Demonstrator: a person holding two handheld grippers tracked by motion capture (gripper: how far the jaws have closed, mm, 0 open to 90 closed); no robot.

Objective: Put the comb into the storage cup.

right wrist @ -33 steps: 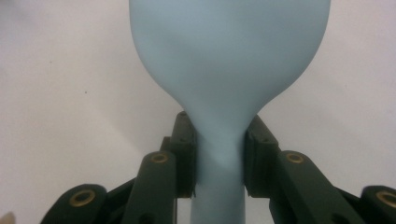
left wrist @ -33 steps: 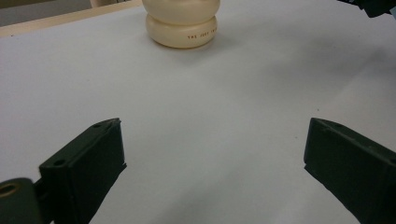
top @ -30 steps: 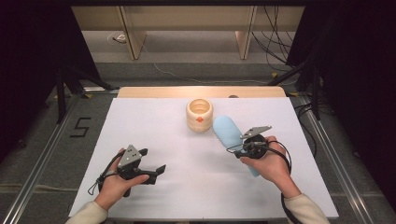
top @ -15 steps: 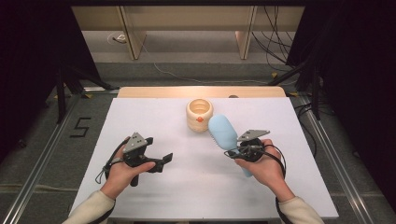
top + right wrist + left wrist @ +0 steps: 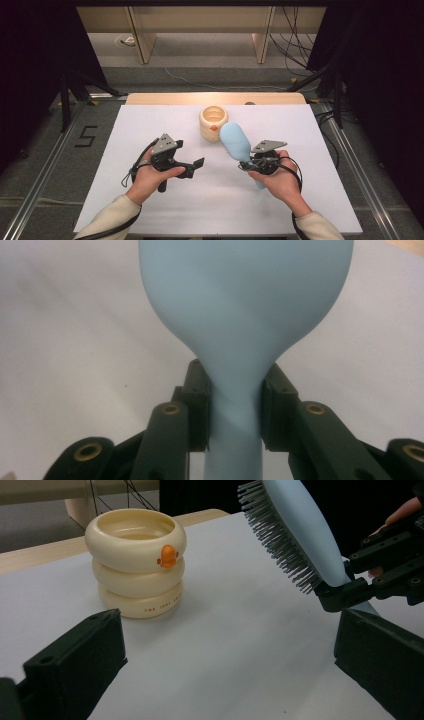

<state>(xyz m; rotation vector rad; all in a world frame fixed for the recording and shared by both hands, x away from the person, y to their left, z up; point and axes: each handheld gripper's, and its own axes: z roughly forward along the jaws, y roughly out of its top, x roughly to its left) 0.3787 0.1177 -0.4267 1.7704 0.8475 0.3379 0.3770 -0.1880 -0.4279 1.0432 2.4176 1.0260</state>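
White table [image 5: 150, 125] on grey floor [image 5: 45, 150], wooden strip [image 5: 165, 98] along far edge. Metal rails [image 5: 40, 177] left and right. Numeral 5 [image 5: 85, 136] on floor at left. Far: pale wooden furniture [image 5: 145, 35], black cables [image 5: 295, 30]. Dark curtains both sides.

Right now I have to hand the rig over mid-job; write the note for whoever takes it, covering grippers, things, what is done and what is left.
Right gripper: shut on the neck of the light blue hairbrush, which is lifted off the white table, bristles facing the left gripper.
Left gripper: open, holding nothing, aimed toward the brush.
Cream ringed cup: upright on the table beyond the brush, untouched.
Done: brush picked up.
Left: probably bring the brush to the cup or pass it to the left gripper; not certain which.
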